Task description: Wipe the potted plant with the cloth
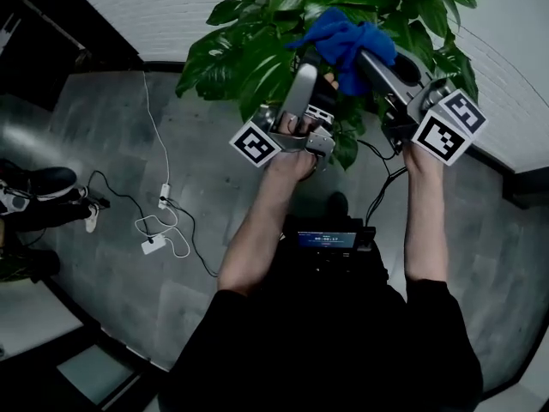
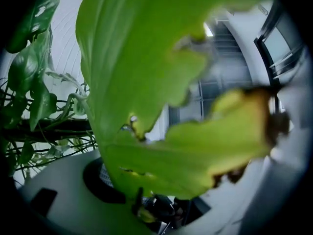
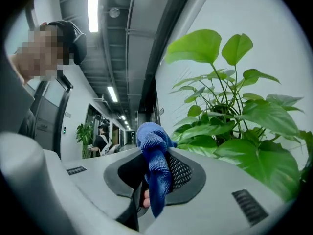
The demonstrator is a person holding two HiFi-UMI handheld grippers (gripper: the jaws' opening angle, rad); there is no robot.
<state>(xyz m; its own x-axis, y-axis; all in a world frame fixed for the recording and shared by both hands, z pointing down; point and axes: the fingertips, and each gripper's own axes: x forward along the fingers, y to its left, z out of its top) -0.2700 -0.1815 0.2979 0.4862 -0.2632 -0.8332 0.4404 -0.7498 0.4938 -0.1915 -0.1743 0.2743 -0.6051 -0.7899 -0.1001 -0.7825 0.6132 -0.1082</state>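
Note:
The potted plant (image 1: 257,50) spreads its big green leaves at the top of the head view, against a white wall. My right gripper (image 1: 356,54) is shut on a blue cloth (image 1: 343,37), which it holds up against the upper leaves. In the right gripper view the cloth (image 3: 155,165) hangs pinched between the jaws of the right gripper (image 3: 156,173), with the plant (image 3: 234,116) to the right. My left gripper (image 1: 313,75) points up into the foliage. Its jaws stand wide apart, and a large leaf (image 2: 146,82) with a yellowed, brown-edged lobe (image 2: 254,116) lies across the left gripper (image 2: 166,173).
White cables and a power strip (image 1: 154,245) lie on the grey floor to the left. A person's shoes (image 1: 39,183) show at the far left. A black device (image 1: 328,240) hangs at my chest. Down the corridor stand a person (image 3: 101,140) and another plant (image 3: 83,133).

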